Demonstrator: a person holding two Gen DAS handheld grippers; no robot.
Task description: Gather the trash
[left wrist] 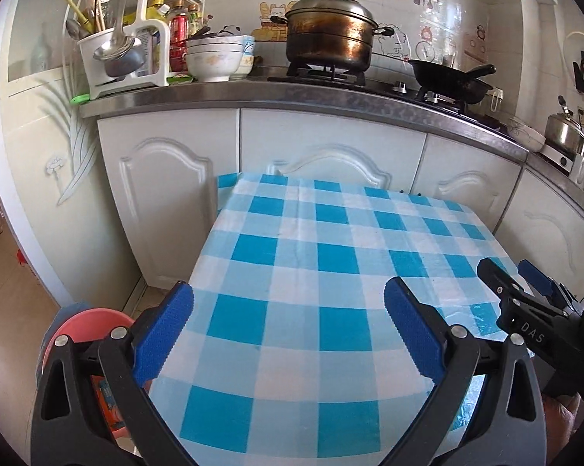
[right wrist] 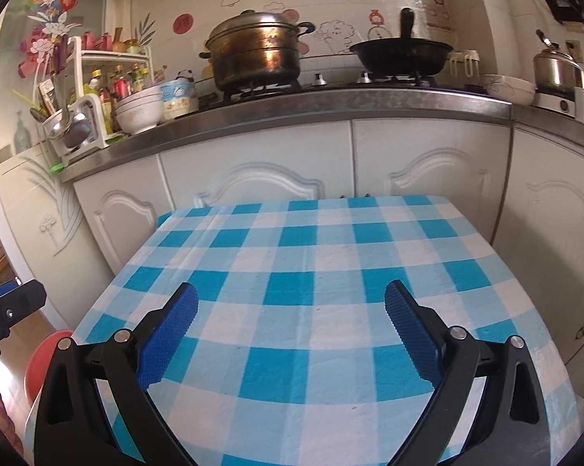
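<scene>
A small table with a blue and white checked cloth (left wrist: 311, 272) fills the middle of both views (right wrist: 330, 272). No trash shows on it. My left gripper (left wrist: 288, 306) is open and empty over the table's near left part. My right gripper (right wrist: 292, 310) is open and empty over the table's near middle. The right gripper also shows at the right edge of the left wrist view (left wrist: 525, 287), and the left gripper at the left edge of the right wrist view (right wrist: 12, 303). A red bin (left wrist: 86, 330) stands on the floor left of the table, with an orange wrapper (left wrist: 107, 400) inside; its rim also shows in the right wrist view (right wrist: 43, 361).
White cabinets (left wrist: 330, 147) with a steel counter (left wrist: 292, 93) stand right behind the table. On the counter are a large pot (left wrist: 330, 35), a black wok (left wrist: 451, 75), bowls (left wrist: 214, 56), a utensil rack (left wrist: 113, 46) and a kettle (left wrist: 563, 128). Tiled floor (left wrist: 16, 310) lies at the left.
</scene>
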